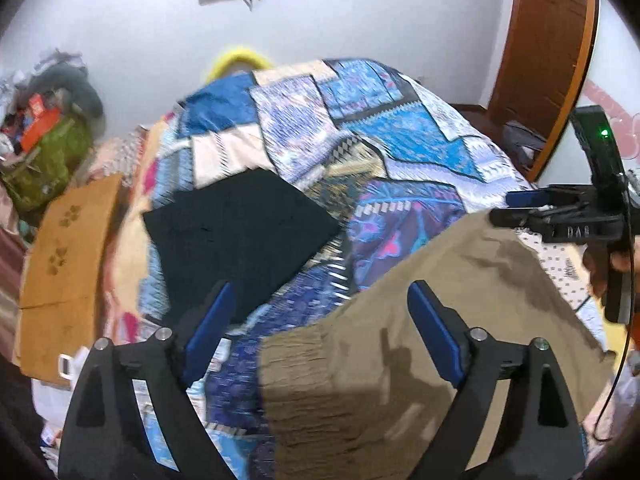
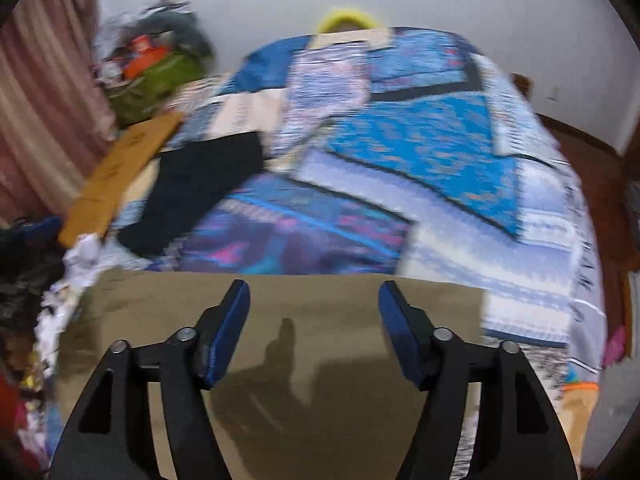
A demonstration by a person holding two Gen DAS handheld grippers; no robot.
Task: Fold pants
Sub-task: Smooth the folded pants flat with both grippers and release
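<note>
A bed fills both views, covered by a patchwork bedspread (image 1: 400,136) of blue, white and purple printed blocks, with a pale wall (image 1: 360,20) behind it. At the near edge of the bed lie the khaki pants (image 1: 400,360), a flat, folded matte-woven piece; in the right wrist view their far edge (image 2: 280,276) runs straight across the frame, so the long axis lies side to side, while in the left wrist view the same piece slants up toward the right, with a gathered, ribbed band (image 1: 296,368) at its left end. The left gripper (image 1: 320,300) hangs above that end with its blue-padded jaws spread wide and nothing between them. The right gripper (image 2: 314,292) hovers over the middle of the pants, jaws also apart and empty, its shadow falling on the cloth. Farther back, left of centre, a black folded garment (image 1: 240,232) lies flat on the bedspread. Beside the bed a brown cardboard sheet (image 1: 60,260) leans, with a green bag (image 1: 52,160) of clutter beyond it and a wooden door (image 1: 548,60) at the right.
</note>
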